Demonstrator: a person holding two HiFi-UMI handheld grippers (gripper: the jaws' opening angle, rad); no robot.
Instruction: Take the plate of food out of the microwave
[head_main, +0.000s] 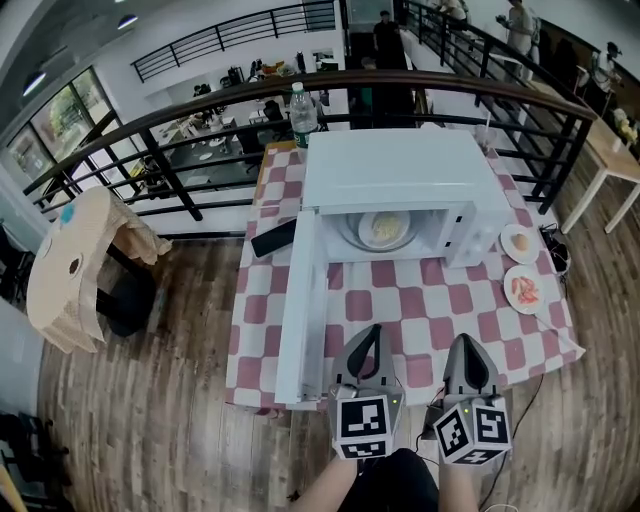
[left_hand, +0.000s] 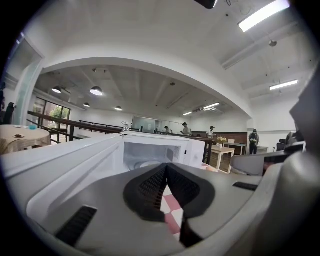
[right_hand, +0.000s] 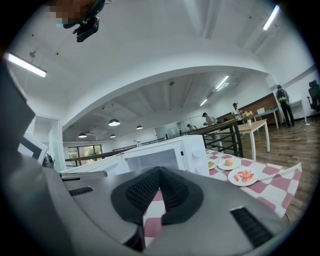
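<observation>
A white microwave (head_main: 400, 185) stands on the checkered table (head_main: 420, 300), its door (head_main: 303, 305) swung wide to the left. Inside sits the plate of pale food (head_main: 384, 229) on the turntable. My left gripper (head_main: 367, 335) hovers shut and empty over the table's near edge, just right of the door's end. My right gripper (head_main: 468, 345) is beside it, also shut with nothing held. The left gripper (left_hand: 166, 166) points into the microwave's cavity (left_hand: 150, 155). The right gripper (right_hand: 159, 170) faces the microwave's front (right_hand: 160, 157) from its right.
Two small plates of food (head_main: 521, 243) (head_main: 524, 289) lie on the table right of the microwave. A black remote-like object (head_main: 272, 238) lies left of the door hinge, a water bottle (head_main: 302, 112) behind. A dark railing (head_main: 200, 150) runs behind the table; wooden floor surrounds it.
</observation>
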